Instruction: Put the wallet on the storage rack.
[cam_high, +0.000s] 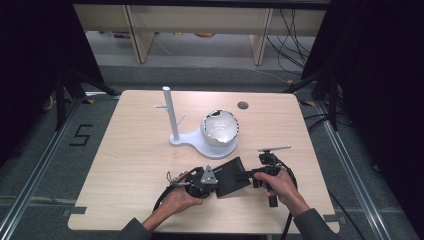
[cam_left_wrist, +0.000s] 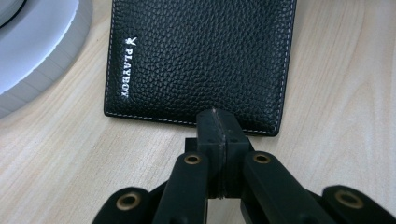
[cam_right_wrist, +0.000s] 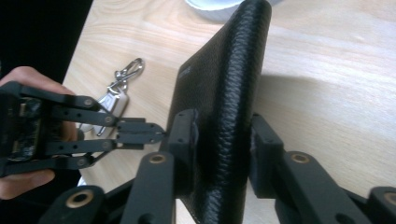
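Note:
A black leather wallet (cam_high: 231, 176) (cam_left_wrist: 201, 56) lies near the table's front edge between my two grippers. My left gripper (cam_high: 216, 181) (cam_left_wrist: 217, 123) is shut, its closed tips resting at the wallet's near edge; whether they pinch a flap I cannot tell. My right gripper (cam_high: 250, 175) (cam_right_wrist: 222, 135) comes from the opposite side and is shut on the wallet's folded spine (cam_right_wrist: 233, 70), one pad on each face. That side of the wallet is tilted up off the wood. In the right gripper view the left gripper (cam_right_wrist: 140, 133) touches the wallet's far edge.
A white stand with an upright peg (cam_high: 170, 115) and a white bowl (cam_high: 220, 127) on its base sits behind the wallet; its base (cam_left_wrist: 37, 46) is close by. A key with a metal clip (cam_right_wrist: 123, 79) lies beside the left hand. The table's front edge is near.

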